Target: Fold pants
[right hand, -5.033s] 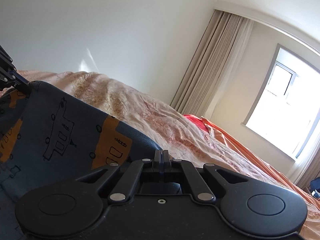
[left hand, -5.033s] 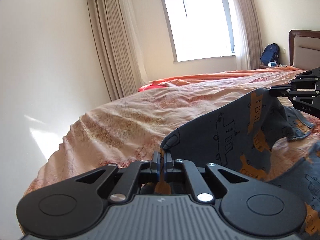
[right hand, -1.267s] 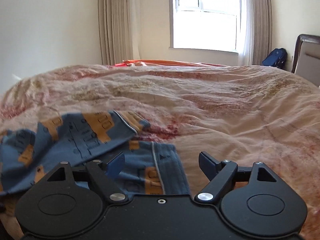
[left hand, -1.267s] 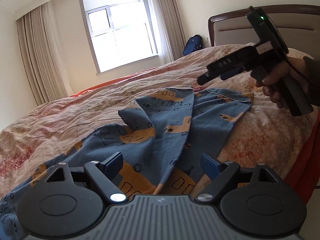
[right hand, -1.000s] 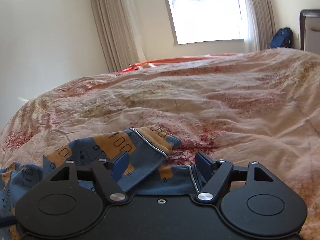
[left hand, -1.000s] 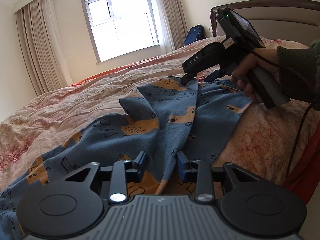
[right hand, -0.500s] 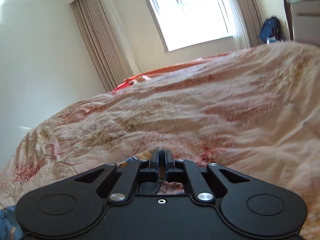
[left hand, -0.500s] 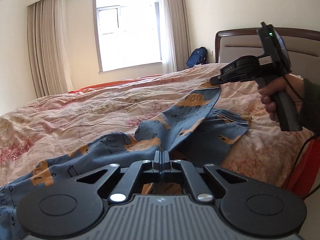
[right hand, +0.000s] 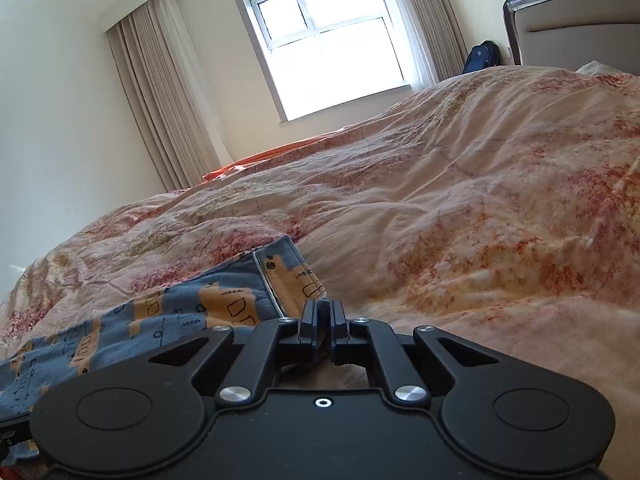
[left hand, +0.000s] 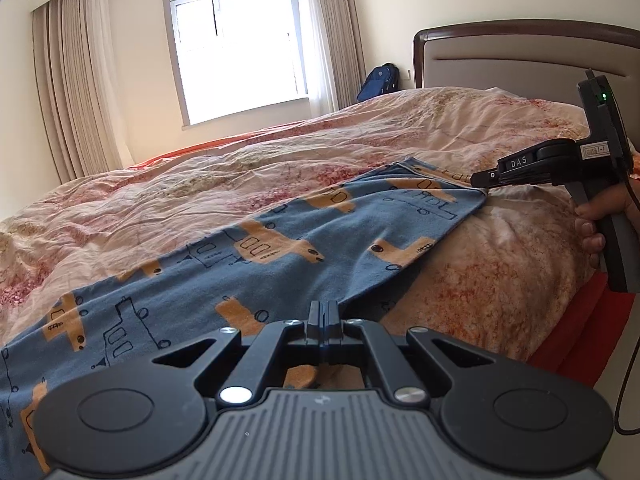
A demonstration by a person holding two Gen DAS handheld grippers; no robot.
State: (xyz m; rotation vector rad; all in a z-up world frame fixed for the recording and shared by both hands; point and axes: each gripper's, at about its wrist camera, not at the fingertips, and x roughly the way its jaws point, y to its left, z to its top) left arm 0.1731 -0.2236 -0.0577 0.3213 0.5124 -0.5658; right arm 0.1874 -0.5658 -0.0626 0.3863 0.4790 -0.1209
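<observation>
Across the near side of the bed, in the left wrist view, the blue cotton pants with orange vehicle prints (left hand: 248,264) lie stretched over the rumpled pink-and-cream floral quilt (left hand: 168,200), running from the lower left toward the headboard side. The left tool (left hand: 324,314) is clenched on a pinch of the blue cloth along the near edge, its jaws meeting with fabric caught between them. Further along, the right tool (left hand: 482,182), gripped by a hand (left hand: 596,220), has its tips pressed together on the far corner of the garment, so the near edge runs fairly straight between the two holds. The cloth looks thin, soft and light: it sags into the quilt's hollows and wrinkles readily, so it should follow the tools with little resistance but will not keep a crease or a shape by itself.

In the right wrist view, the right tool (right hand: 325,314) is closed on the hemmed end of the pants (right hand: 224,304), where a white piping line crosses the print; the fabric bunches just behind the jaws. That double-layered hem is probably the firmest place to hold, less likely to slip than a single layer. The padded quilt underneath gives way, so edges may shift when laid down. A blue backpack (right hand: 482,56) stands by the window.
</observation>
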